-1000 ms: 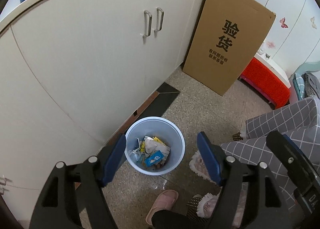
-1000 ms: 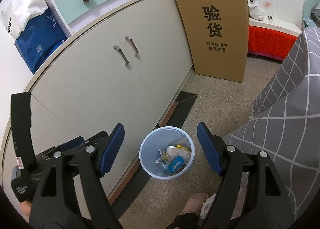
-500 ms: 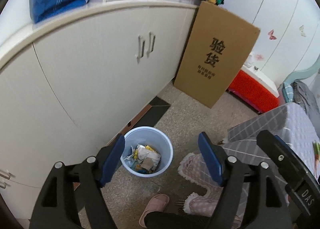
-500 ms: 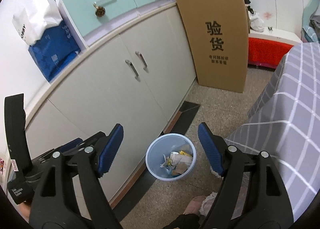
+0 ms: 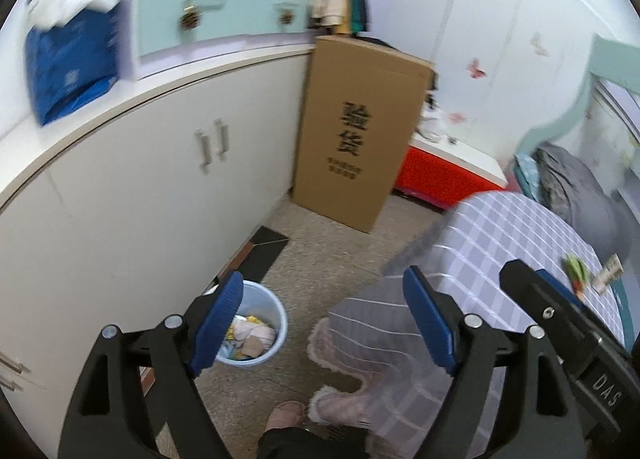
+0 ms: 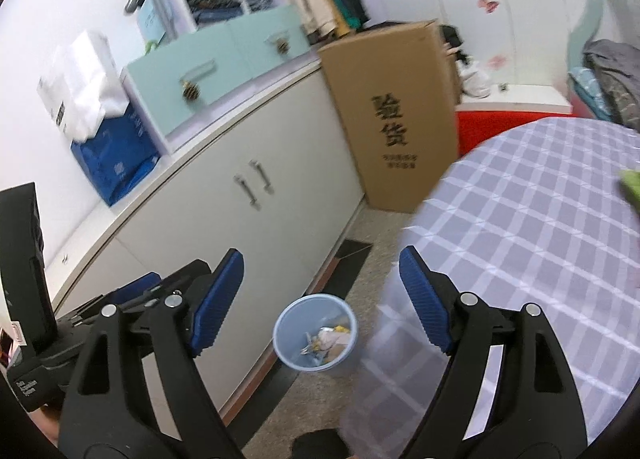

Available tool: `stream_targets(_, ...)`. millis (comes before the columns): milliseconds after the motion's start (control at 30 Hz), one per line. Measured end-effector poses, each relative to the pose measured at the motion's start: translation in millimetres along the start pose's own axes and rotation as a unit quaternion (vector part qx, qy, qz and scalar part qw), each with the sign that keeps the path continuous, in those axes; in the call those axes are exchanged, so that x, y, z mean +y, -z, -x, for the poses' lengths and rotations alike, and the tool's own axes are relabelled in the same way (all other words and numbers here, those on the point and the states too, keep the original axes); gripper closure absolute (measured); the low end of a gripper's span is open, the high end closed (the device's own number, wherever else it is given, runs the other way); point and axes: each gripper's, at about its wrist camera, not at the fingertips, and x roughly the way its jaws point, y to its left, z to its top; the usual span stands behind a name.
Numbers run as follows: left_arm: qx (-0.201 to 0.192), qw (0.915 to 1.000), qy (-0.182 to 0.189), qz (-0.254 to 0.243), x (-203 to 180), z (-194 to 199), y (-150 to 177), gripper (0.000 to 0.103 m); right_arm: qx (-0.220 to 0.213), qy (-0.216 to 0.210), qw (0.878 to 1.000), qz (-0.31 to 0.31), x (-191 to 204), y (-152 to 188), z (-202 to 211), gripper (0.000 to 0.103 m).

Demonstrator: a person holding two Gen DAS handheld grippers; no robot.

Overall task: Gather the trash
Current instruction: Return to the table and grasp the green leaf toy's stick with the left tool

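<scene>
A light blue waste bin (image 5: 272, 335) with wrappers and paper in it stands on the floor by the white cabinet; it also shows in the right wrist view (image 6: 288, 323). My left gripper (image 5: 324, 323) is open and empty, high above the floor. My right gripper (image 6: 320, 299) is open and empty, also raised. A round table with a grey checked cloth (image 5: 500, 231) is at the right; it also shows in the right wrist view (image 6: 540, 219). On it lie a green wrapper (image 5: 576, 267) and a piece of paper (image 5: 610, 267). A green scrap (image 6: 632, 183) shows at the right edge.
A tall cardboard box (image 5: 356, 135) leans against the cabinet (image 5: 160, 187). A red stool (image 5: 436, 175) stands behind it. My slippered feet (image 5: 340, 399) are near the bin. Blue bags (image 6: 116, 147) and mint drawers (image 6: 192, 71) sit on the cabinet top.
Both grippers have risen and tilted up, away from the bin. The bin looks smaller and lower in view, and the tabletop with its trash has come into sight.
</scene>
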Motion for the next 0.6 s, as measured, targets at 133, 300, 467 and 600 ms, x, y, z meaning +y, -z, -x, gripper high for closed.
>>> stream_targets(133, 0.008, 0.9988, 0.032, -0.037, -60, 2, 7, 0.023, -0.023, 0.032, 0.999, -0.017, -45, -5, 39, 0.023)
stream_targets(300, 0.021, 0.9934, 0.065, -0.093, -140, 1, 18, 0.022, -0.040, 0.082, 0.995, -0.050, -111, -8, 84, 0.022)
stream_targets(467, 0.032, 0.9840, 0.095, -0.148, -216, -6, 30, 0.021, -0.050, 0.129, 0.988, -0.068, -175, -8, 119, 0.020)
stream_targets(600, 0.051, 0.9674, 0.135, -0.208, -280, -23, 42, 0.021, -0.045, 0.167, 0.980, -0.100, -231, -5, 141, 0.019)
